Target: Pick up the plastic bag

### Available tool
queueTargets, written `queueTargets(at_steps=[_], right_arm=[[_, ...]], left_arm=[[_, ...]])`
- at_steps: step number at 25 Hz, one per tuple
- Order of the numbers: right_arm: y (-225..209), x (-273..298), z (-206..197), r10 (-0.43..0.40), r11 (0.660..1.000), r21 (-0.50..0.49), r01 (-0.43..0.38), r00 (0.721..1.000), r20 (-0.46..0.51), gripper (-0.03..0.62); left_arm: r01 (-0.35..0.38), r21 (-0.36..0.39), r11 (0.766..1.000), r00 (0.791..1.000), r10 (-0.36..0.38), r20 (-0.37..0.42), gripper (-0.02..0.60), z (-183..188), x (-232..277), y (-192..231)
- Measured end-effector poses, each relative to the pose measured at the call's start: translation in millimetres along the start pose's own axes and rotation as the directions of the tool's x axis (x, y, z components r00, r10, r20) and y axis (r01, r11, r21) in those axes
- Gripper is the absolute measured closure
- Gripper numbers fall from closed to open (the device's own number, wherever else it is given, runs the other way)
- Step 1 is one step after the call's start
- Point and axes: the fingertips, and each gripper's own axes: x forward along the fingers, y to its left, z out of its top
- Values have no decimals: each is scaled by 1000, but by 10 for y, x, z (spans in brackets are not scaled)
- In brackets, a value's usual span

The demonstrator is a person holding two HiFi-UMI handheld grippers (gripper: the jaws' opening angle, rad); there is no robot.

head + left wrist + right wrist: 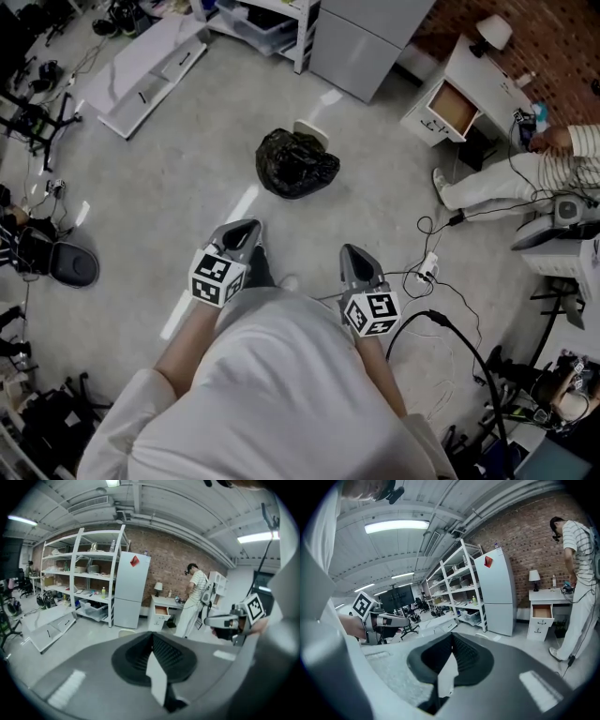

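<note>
The black plastic bag (297, 162) lies crumpled on the grey floor, a good step ahead of me, with nothing touching it. My left gripper (242, 228) is held at waist height, short of the bag and slightly to its left, jaws shut and empty. My right gripper (352, 251) hangs beside it, further right, also shut on nothing. Each gripper view looks out level over the room, with the closed left gripper (152, 634) and right gripper (452, 637) in the foreground. The bag is hidden in both.
A pale round object (312, 131) sits just behind the bag. Beyond stand a grey fridge (370, 37), white shelving (272, 23) and a small desk with an open drawer (450, 103). A person (506, 178) is at the right. Cables (431, 272) trail on the floor.
</note>
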Motion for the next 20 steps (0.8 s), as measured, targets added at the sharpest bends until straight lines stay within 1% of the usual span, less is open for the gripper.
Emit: queueTargets(at_steps=[6, 10, 12, 20], right_arm=[[-145, 454, 176, -41, 999, 25, 41, 999, -12, 592], [-124, 861, 337, -14, 998, 55, 14, 1000, -13, 592], [-104, 1057, 413, -16, 998, 66, 17, 1000, -21, 592], [-194, 1794, 547, -86, 993, 78, 91, 994, -73, 592]], left_arm=[[45, 9, 999, 999, -45, -17, 578, 230, 361, 388], [64, 36, 997, 997, -62, -47, 578, 396, 582, 768], [79, 58, 995, 995, -75, -68, 578, 468, 662, 957], [144, 70, 987, 983, -135, -127, 578, 576, 1032, 1691]])
